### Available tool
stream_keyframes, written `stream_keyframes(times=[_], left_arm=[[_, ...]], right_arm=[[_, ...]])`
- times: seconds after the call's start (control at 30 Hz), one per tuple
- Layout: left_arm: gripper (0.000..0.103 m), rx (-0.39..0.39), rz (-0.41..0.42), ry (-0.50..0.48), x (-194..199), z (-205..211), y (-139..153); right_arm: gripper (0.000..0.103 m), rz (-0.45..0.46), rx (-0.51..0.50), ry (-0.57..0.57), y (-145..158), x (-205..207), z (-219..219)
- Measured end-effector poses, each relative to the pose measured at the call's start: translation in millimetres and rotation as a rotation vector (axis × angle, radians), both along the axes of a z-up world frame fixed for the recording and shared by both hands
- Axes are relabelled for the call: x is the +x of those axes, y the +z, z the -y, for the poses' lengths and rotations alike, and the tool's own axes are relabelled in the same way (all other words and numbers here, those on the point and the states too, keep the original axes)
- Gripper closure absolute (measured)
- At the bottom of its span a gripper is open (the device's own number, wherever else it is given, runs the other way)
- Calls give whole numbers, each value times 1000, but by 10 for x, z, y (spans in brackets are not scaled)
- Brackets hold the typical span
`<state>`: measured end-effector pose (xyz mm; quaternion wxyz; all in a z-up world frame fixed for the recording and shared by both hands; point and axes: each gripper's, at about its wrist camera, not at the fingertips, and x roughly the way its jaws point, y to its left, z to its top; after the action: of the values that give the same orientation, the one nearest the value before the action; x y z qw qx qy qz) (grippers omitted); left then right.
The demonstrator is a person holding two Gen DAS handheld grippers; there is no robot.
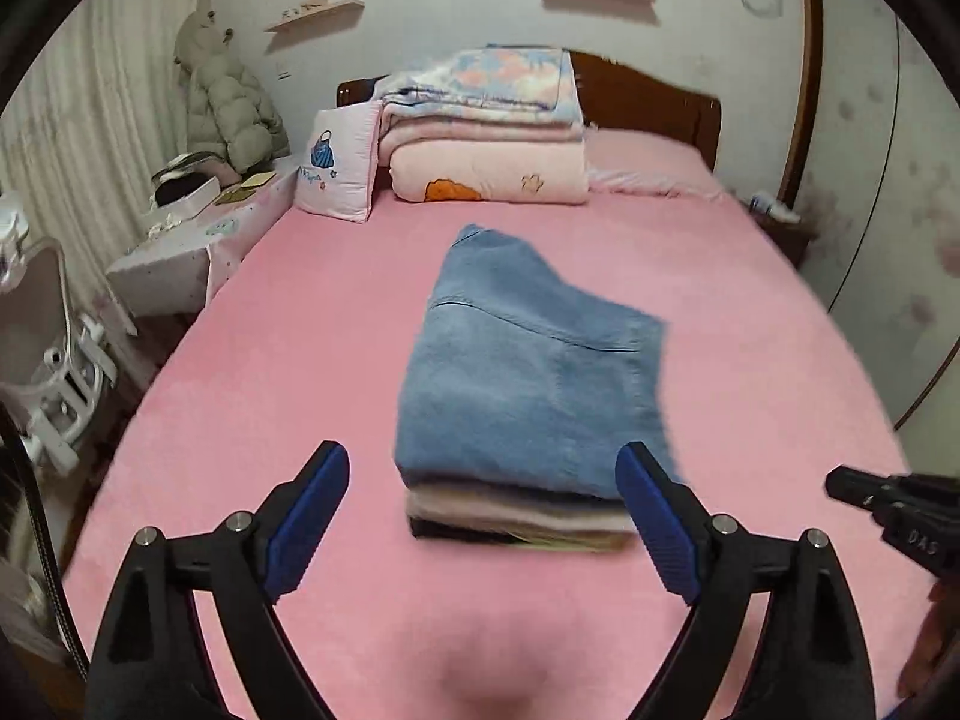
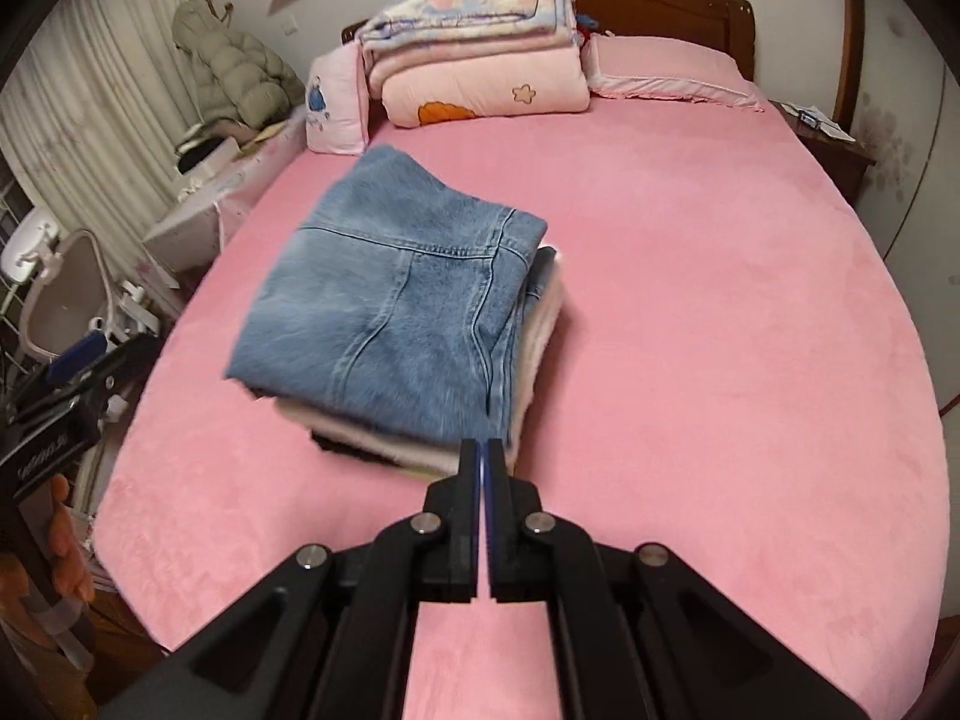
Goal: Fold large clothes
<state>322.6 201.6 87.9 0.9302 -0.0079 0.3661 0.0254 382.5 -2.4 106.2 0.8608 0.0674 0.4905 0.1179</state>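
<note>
Left wrist view showed the left gripper [image 1: 483, 483] spread wide and empty above the folded jeans [image 1: 528, 372], which topped a stack of clothes [image 2: 420, 450] mid-bed [image 1: 300, 300], presumably just released, while the right gripper [image 2: 482, 450] was pressed together, holding nothing.

a bed [image 2: 690, 312] covered by a pink sheet is seen. a stack of folded clothes [image 2: 390, 324], topped by jeans, lies mid-bed; folded blankets [image 2: 480, 60] and pillows [image 2: 666, 75] are piled at its head.
</note>
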Motion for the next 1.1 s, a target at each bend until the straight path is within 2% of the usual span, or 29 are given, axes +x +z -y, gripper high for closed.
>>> stream_keyframes(times=[0.17,0.33,0.4,0.5,0.7,0.87,1.1], left_arm=[[10,-72,-18,30,-588,283,231],[9,-61,-21,64,-1101,641,229],[9,-68,-30,79,-1254,767,192],[9,-119,-36,81,-1516,988,134],[9,-117,5,76,-1934,1438,-6],[5,-134,6,32,-2123,1725,-281],[3,-139,4,32,-2455,1926,-717]], right_arm=[[101,23,62,31,427,-527,285],[101,73,61,84,641,-1000,521],[101,61,84,97,614,-1149,640],[101,42,132,90,560,-1372,859],[101,92,142,72,414,-1844,1248],[101,103,155,25,140,-2130,1457],[101,160,120,17,-170,-2574,1499]])
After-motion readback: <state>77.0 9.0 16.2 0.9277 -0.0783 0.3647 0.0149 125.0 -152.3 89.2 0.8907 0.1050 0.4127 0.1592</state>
